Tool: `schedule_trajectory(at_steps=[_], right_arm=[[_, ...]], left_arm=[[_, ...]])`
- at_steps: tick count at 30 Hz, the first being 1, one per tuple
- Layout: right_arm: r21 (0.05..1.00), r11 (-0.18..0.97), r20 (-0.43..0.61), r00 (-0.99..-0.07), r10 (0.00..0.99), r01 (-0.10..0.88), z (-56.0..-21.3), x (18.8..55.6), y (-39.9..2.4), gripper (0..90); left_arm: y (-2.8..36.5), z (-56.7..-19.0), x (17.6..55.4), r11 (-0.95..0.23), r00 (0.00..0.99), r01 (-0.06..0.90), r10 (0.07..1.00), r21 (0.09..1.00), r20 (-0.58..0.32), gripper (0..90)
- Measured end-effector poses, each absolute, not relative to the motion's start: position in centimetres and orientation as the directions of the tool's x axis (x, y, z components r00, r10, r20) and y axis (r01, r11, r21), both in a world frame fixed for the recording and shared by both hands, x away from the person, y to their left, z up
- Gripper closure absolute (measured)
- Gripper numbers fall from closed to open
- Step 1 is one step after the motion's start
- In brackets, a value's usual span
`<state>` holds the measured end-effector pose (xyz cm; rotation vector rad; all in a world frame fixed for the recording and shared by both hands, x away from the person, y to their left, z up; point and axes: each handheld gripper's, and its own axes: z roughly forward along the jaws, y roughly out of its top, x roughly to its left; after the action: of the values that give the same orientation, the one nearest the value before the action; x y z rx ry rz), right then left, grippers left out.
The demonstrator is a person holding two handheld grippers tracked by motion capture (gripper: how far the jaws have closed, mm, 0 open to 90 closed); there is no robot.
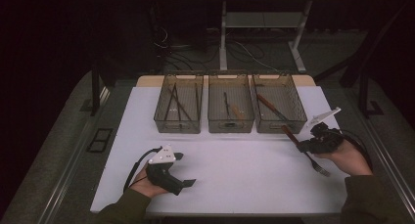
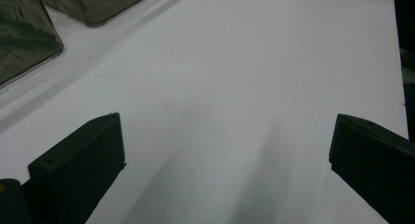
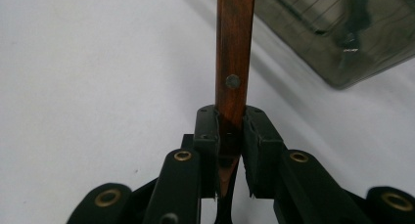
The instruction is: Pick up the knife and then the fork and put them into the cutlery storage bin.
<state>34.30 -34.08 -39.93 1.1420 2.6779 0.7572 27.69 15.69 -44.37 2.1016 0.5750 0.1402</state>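
Three smoked-plastic bins stand in a row along the far side of the white table [image 1: 235,160], and your work seems to be sorting cutlery into them. Your right gripper [image 1: 304,145] has its jaws clamped on the wooden handle of a fork [image 1: 307,153]; the right gripper view shows the brown handle with its rivet pinched squarely between the pads. You hold it at the handle's lower part, near where the metal neck begins, so the handle points up and away toward the right bin [image 1: 279,104] while the tines [image 1: 322,171] trail back toward you, beside your hand. That grip looks sensible: it leaves the long end free to lead over the bin's near wall. The fork sits at the right of the table, just near of that bin's front right corner.

Your left gripper [image 1: 186,169] rests near the left front of the table with its jaws spread wide and nothing between them; it appears simply parked clear of the work.

As for contents, the left bin [image 1: 178,104] holds several thin dark sticks, likely chopsticks. The middle bin [image 1: 231,104] holds a dark utensil and a pale wooden-handled piece, though I cannot tell exactly what kind. The right bin already holds a brown-handled utensil lying diagonally, which suggests your fork belongs there.
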Motion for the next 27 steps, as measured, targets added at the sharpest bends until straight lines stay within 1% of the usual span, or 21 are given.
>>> schedule_trajectory(at_steps=[9,14,18,22,27], right_arm=[[0.593,0.5,0.079,-0.663,0.744,0.631,-39.4,34.1,-35.1,77.7],[0.664,0.454,0.056,-0.645,0.763,0.595,-38.9,33.9,-35.6,77.7],[0.72,0.386,0.077,-0.618,0.782,0.577,-38.4,33.7,-36.3,77.7],[0.755,0.335,0.104,-0.607,0.788,0.564,-38.2,33.5,-36.9,77.7],[0.801,0.277,0.102,-0.577,0.81,0.531,-37.7,33.3,-37.5,77.7]], left_arm=[[15.7,-44.4,27.7,-0.466,0.885,0.346,0.451,0.814,-0.118,0.0],[15.7,-44.3,27.7,-0.466,0.885,0.345,0.451,0.815,-0.117,0.0],[15.7,-44.3,27.7,-0.467,0.885,0.345,0.451,0.814,-0.117,0.0],[15.7,-44.4,27.7,-0.467,0.885,0.346,0.451,0.814,-0.117,0.0],[15.7,-44.4,27.7,-0.467,0.884,0.348,0.452,0.813,-0.119,0.0]])
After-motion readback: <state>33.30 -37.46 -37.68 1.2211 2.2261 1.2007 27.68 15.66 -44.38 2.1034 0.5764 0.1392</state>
